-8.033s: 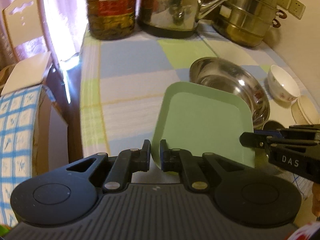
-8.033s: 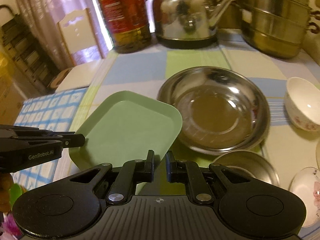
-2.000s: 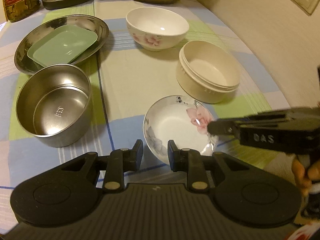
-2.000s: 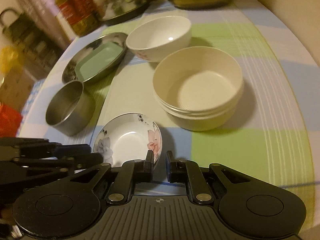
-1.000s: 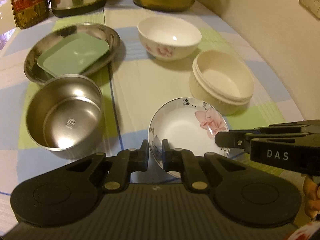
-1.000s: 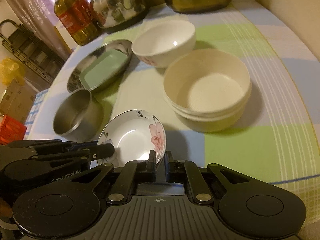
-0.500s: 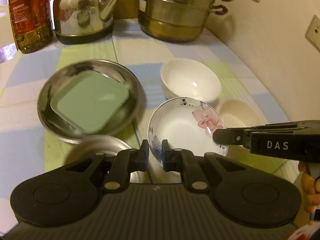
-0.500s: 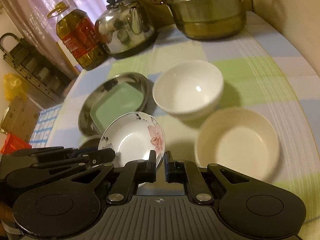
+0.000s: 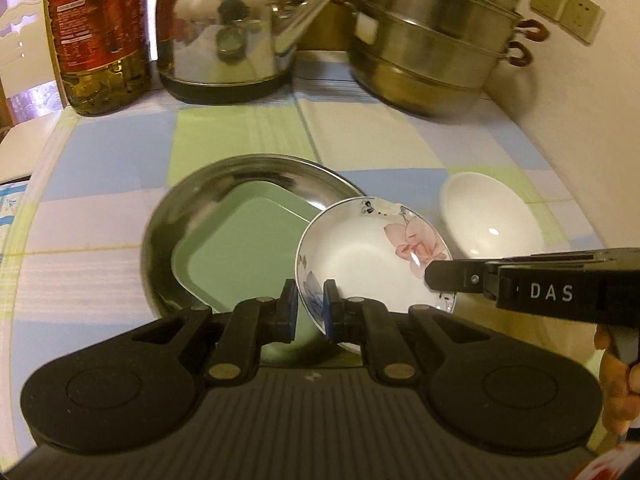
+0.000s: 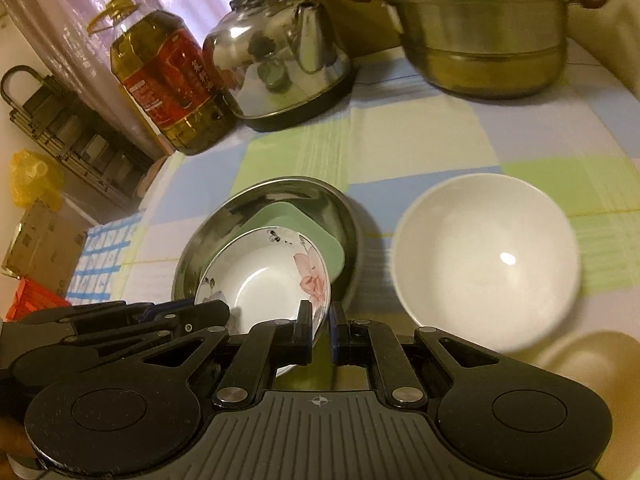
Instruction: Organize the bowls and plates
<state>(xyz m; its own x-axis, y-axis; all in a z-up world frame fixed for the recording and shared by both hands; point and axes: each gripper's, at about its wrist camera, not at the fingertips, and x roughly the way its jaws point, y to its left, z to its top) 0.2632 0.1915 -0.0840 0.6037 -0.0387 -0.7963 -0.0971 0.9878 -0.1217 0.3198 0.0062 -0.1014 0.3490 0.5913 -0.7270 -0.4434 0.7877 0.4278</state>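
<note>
Two tools carry one flowered saucer (image 9: 372,256) between them. Your left tool (image 9: 310,300) is clamped on the saucer's near rim at about 7 o'clock, over the blue flower, with the pads pressed to either side of the rim. Your right tool (image 10: 320,328) pinches the same saucer's edge at 3 o'clock on the dish, beside the pink blossom; in the left wrist view its black fingers reach in from 3 o'clock and cover that edge.

You hold the saucer tilted and clear of the desk (image 9: 100,160), partly over the steel plate (image 9: 200,192), which lies toward 11 o'clock from it. Inside that steel plate sits the green square plate (image 9: 240,256), flat.

At about 2 o'clock from the saucer stands the white bowl (image 10: 486,256), empty, on the checked cloth and apart from the steel plate. A beige bowl (image 10: 592,356) shows blurred at the right wrist view's lower right edge.

Farther off, along the desk's back, stand the oil bottle (image 9: 96,36) at 10 o'clock, the steel kettle (image 9: 228,36) at 12 o'clock and the stacked steamer pot (image 9: 432,40) at 1 o'clock.
</note>
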